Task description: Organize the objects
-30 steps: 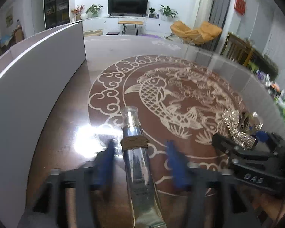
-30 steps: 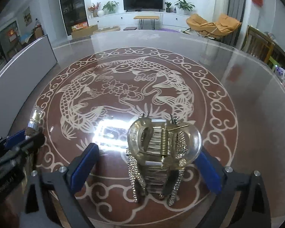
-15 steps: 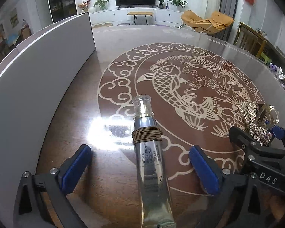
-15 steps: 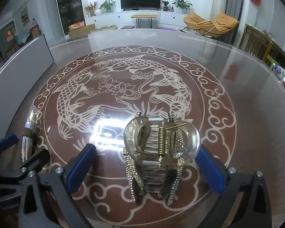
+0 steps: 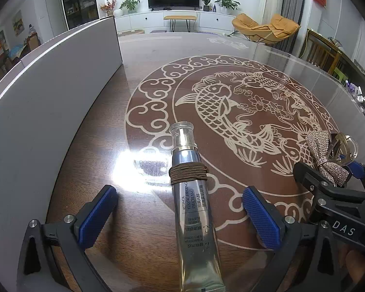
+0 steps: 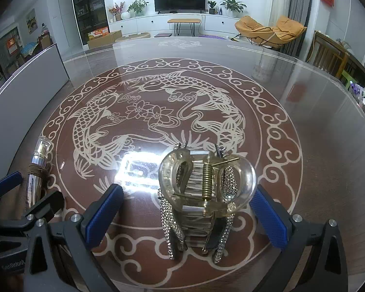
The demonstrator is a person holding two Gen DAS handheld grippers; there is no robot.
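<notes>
A silver eye-cream tube [image 5: 193, 209] with a clear cap and a brown hair tie wound round it lies on the glass table, between the wide-open jaws of my left gripper [image 5: 180, 213]; the pads stand apart from it. It also shows in the right wrist view [image 6: 37, 168]. A clear hair claw clip with rhinestone strips [image 6: 204, 194] rests on the table between the open jaws of my right gripper [image 6: 186, 210], untouched. The clip also shows in the left wrist view [image 5: 331, 155].
A tall grey panel [image 5: 43, 102] stands along the table's left side. The round glass table [image 6: 316, 112] carries a brown fish pattern. Small items lie off its far right edge [image 6: 363, 99].
My left gripper opened wide and let go of the tube, then drew back slightly. My right gripper stayed open around the clip.
</notes>
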